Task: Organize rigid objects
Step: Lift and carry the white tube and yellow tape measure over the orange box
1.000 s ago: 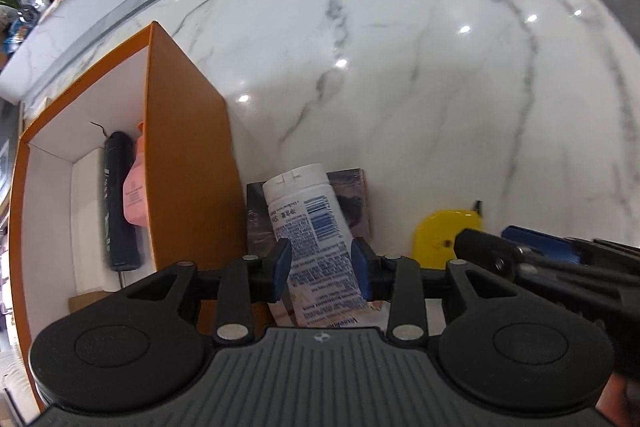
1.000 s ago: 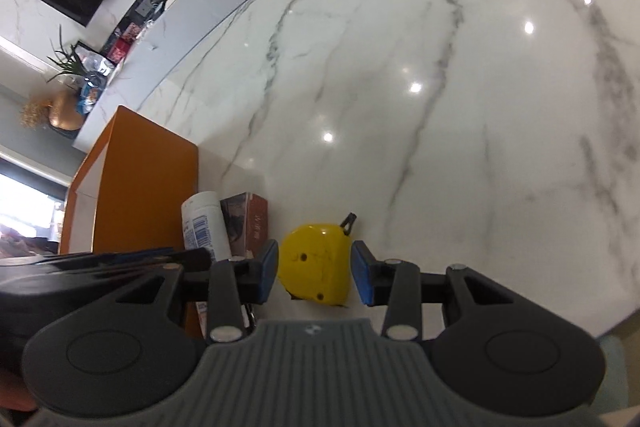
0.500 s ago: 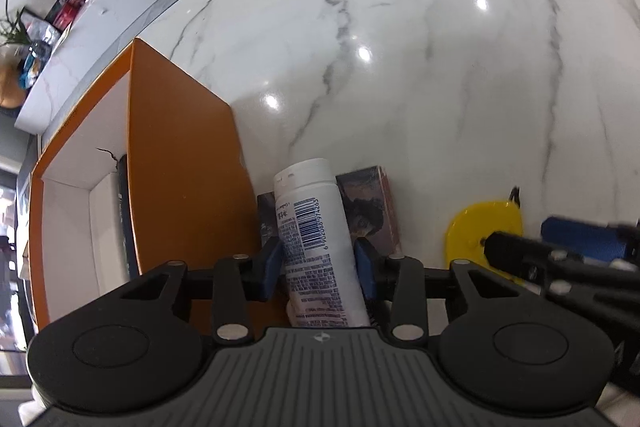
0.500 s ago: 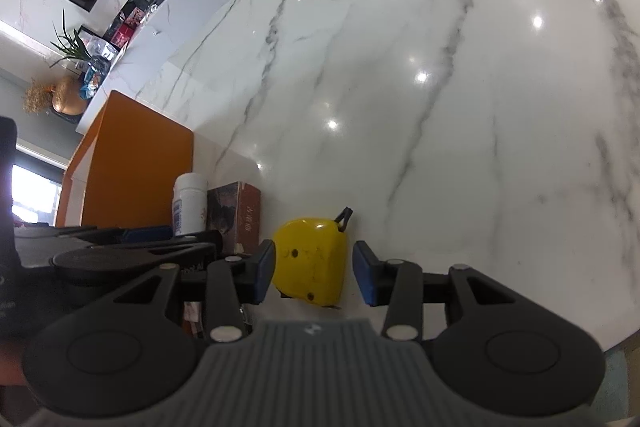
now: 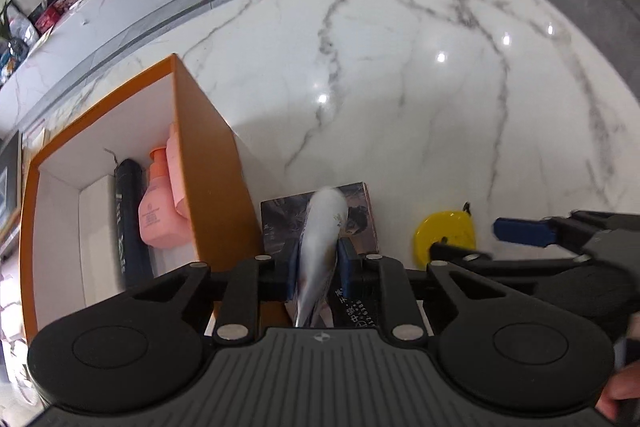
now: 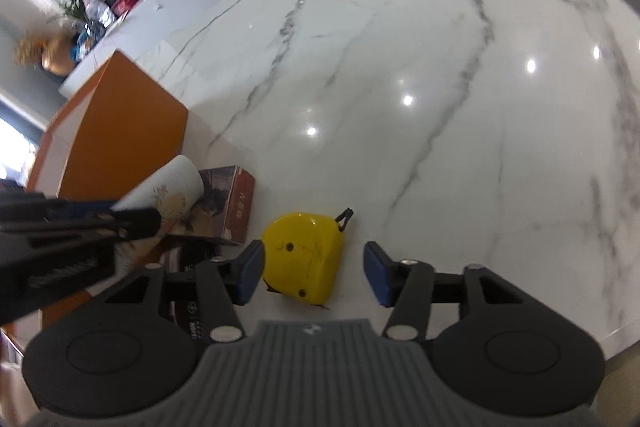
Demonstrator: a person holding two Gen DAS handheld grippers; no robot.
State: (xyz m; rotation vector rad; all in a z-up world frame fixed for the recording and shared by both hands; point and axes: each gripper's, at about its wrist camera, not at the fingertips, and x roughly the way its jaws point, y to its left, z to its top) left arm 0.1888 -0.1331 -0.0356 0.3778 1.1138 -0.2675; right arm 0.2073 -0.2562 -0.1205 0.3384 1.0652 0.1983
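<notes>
Far left of the left wrist view, the orange box (image 5: 208,187) is sitting open, smooth orange card outside and matte white inside, a sharp-cornered rectangle; in it a dark cylinder (image 5: 130,219) is lying beside two glossy pink bottles (image 5: 160,215), all with long axes running toward the top of the frame. Moving to lower centre, the left gripper (image 5: 318,261) is clamping the white bottle (image 5: 322,239), its jaws having just been closing, blue pads pressing on both flanks. That bottle is a smooth rounded cylinder, blurred here, its long axis pointing up the frame, away from the camera, rounded end farthest. Behind it a dark printed carton (image 5: 360,215), flat and rectangular, is lying on the glossy grey-veined marble table (image 5: 400,67). Further right, the yellow tape measure (image 5: 446,237) is resting on the marble, hard shiny plastic, rounded on one side.

In the right wrist view the right gripper (image 6: 314,275) is standing wide around that tape measure (image 6: 304,255), jaws having just been opening, left pad just beside the casing, right pad clear of it, nothing gripped
</notes>
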